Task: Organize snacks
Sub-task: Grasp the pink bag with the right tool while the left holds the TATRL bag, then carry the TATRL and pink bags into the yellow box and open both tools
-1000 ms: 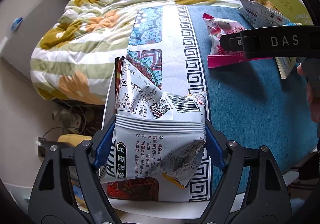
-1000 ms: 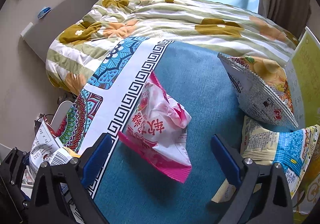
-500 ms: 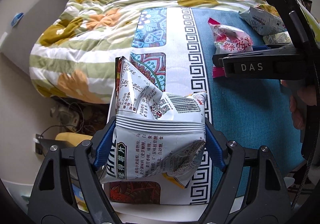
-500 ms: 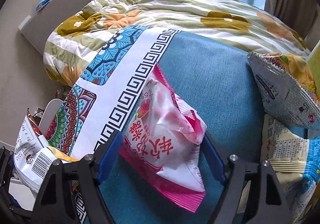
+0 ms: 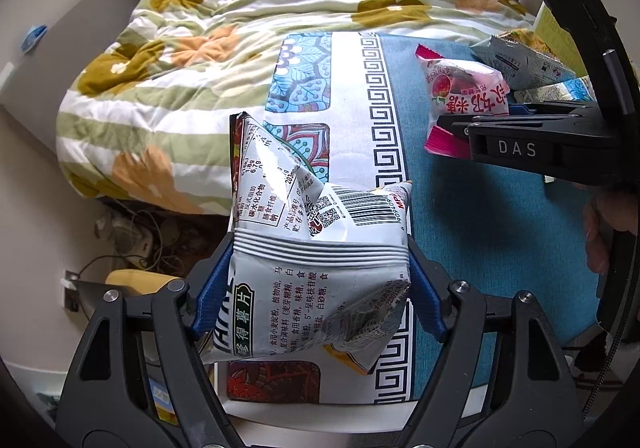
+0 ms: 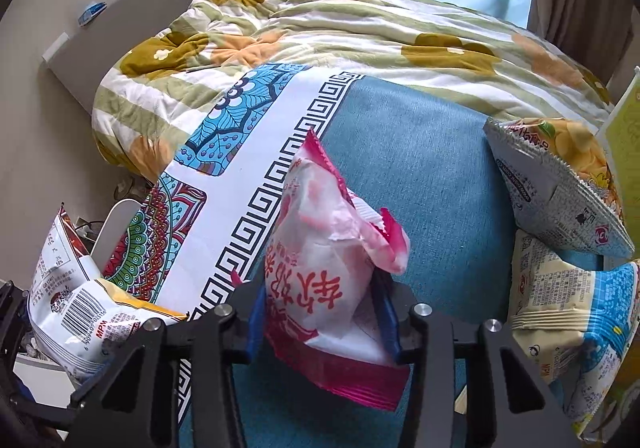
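My left gripper [image 5: 318, 254] holds a white crisp bag [image 5: 304, 288] with a barcode above the near left corner of the table; its jaws are closing, and the blue pads dent the bag's sides. That bag also shows at the lower left of the right wrist view [image 6: 80, 312]. My right gripper [image 6: 320, 308] has a pink and white snack bag [image 6: 320, 272] between its blue pads. Its jaws are closing, and the bag is squeezed and crumpled between them. From the left wrist view, the pink bag [image 5: 464, 96] sticks out of the right gripper [image 5: 452, 126] over the blue cloth.
A grey and yellow crisp bag [image 6: 560, 184] and a cream and blue bag [image 6: 572, 320] lie at the right on the blue tablecloth [image 6: 420, 168], beside a yellow-green card [image 6: 624, 120]. A floral quilt [image 6: 320, 28] lies beyond. Cables [image 5: 132, 236] lie on the floor at the left.
The right gripper's jaws have come in from wide apart onto the pink bag, which now stands crumpled between them. The left gripper and its white bag have stayed put.
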Motion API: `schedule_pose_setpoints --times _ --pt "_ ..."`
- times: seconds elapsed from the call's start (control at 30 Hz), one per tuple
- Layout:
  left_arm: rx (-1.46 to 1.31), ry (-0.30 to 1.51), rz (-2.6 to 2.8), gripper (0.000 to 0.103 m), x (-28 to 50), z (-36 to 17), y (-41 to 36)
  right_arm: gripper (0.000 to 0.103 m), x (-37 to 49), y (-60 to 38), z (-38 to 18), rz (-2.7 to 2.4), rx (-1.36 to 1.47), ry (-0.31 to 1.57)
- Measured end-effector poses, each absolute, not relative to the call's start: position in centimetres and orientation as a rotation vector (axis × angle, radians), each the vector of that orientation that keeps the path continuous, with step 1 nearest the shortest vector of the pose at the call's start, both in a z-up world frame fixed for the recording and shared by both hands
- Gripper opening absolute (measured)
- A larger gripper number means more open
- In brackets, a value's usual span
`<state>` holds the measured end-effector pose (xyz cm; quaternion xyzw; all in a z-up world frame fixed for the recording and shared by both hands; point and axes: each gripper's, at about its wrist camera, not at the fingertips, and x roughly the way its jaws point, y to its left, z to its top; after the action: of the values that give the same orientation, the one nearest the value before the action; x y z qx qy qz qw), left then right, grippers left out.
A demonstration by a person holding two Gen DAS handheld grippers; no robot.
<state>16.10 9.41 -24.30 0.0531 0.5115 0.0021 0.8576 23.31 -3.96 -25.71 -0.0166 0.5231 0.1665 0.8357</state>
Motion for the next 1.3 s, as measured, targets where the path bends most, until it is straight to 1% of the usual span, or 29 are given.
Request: schedule_pose_setpoints --times 0.2,0.43,0.63,0.83,1.03,1.3 --pt "0.108 1.024 -0.013 0.075 15.7 -20.9 9.2 0.042 21.9 -4.9 -22.4 0.34 0.002 1.058" --pt "0.116 0.908 -0.098 0.075 16.3 -14.4 7.1 0.042 18.8 -7.9 -15.8 0.302 0.087 0.983" --pt "0.142 0.819 -0.206 0.075 17.3 -9.6 1.7 0.042 15.3 -13.1 -10.3 0.223 0.142 0.909" --pt "0.126 0.774 -0.326 0.075 18.0 -6.3 -6.1 0.042 12.5 -20.5 -6.8 0.118 0.169 0.85" --pt "0.11 0.783 -0.421 0.075 18.9 -5.8 -15.4 0.042 10.5 -29.0 -5.1 0.031 0.176 0.825" --pt "0.082 0.894 -0.514 0.076 20.1 -9.6 -26.2 0.042 9.3 -38.2 -5.7 -0.019 0.202 0.832"
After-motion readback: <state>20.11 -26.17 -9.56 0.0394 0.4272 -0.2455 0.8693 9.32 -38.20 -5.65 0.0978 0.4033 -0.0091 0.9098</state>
